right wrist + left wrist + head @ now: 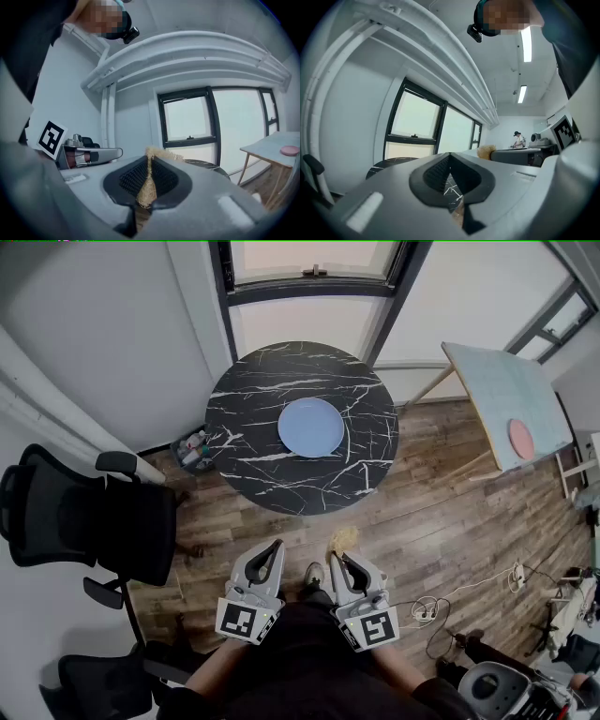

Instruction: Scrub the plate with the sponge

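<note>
Wood-plank floor [450,521] fills most of the head view. A round black marbled bench [248,460] stands in the upper middle of the frame, below a window [314,263] at the top edge.

Plate [311,427]: pale blue, lying flat near the centre of the bench.

I see both grippers at the lower middle of the frame, side by side. They point up-frame toward the bench and are well apart from it and from the plate.

Left gripper [274,547]: I read the jaws as closed. In its own view the ribbed pads meet at the tips with nothing pinched between them. Marbled benchtop shows through the small gap lower down.

Right gripper [345,561]: jaws clamped on the sponge [146,187], a straw-coloured fibrous wad. Its own view shows the fibres pressed thin between the pads, with a tuft sticking out past the tips and a thicker clump hanging below the pads. In the head view the tuft sits just up-frame of the jaw tips, over the floor and short of the bench edge.

Surroundings:
- A black chair [94,521] is at the left of the frame.
- A second bench [497,381] with a light top is at the upper right, and a pink disc [520,439] lies on it.
- Loose cables [441,610] lie on the floor at the lower right.
</note>
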`<state>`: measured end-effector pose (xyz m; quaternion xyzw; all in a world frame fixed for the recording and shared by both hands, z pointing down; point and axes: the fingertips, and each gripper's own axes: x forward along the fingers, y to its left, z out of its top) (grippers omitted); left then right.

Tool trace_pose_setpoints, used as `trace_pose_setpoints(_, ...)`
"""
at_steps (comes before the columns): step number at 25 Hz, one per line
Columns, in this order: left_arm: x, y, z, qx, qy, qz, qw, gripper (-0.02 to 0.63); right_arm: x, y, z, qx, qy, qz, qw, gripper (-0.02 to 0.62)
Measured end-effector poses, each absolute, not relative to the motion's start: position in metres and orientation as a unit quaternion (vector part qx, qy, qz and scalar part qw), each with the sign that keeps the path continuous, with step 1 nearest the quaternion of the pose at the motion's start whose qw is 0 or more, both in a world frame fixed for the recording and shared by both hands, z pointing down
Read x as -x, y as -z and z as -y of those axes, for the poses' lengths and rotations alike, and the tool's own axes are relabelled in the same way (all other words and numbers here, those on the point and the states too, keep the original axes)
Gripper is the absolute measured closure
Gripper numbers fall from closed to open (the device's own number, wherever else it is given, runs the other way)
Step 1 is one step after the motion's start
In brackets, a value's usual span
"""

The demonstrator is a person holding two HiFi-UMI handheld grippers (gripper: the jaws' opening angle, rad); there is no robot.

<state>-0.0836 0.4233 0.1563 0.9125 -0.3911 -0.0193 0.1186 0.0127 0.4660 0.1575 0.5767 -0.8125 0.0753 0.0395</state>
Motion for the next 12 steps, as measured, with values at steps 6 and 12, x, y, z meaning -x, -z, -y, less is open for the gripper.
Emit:
trace_pose_setpoints(6,0.0808,-0.1569,-0.4214,-0.914,0.014,0.389,0.118,0.604,-0.0142,-0.1563,-0.4628,-0.576,-0.073,0.814,0.037,0.571)
trace_pose_setpoints(12,0.0764,-0.1570,-0.4212,-0.912,0.013,0.392,0.120,0.604,-0.0187,-0.1572,-0.4632,-0.573,-0.076,0.815,0.034,0.571)
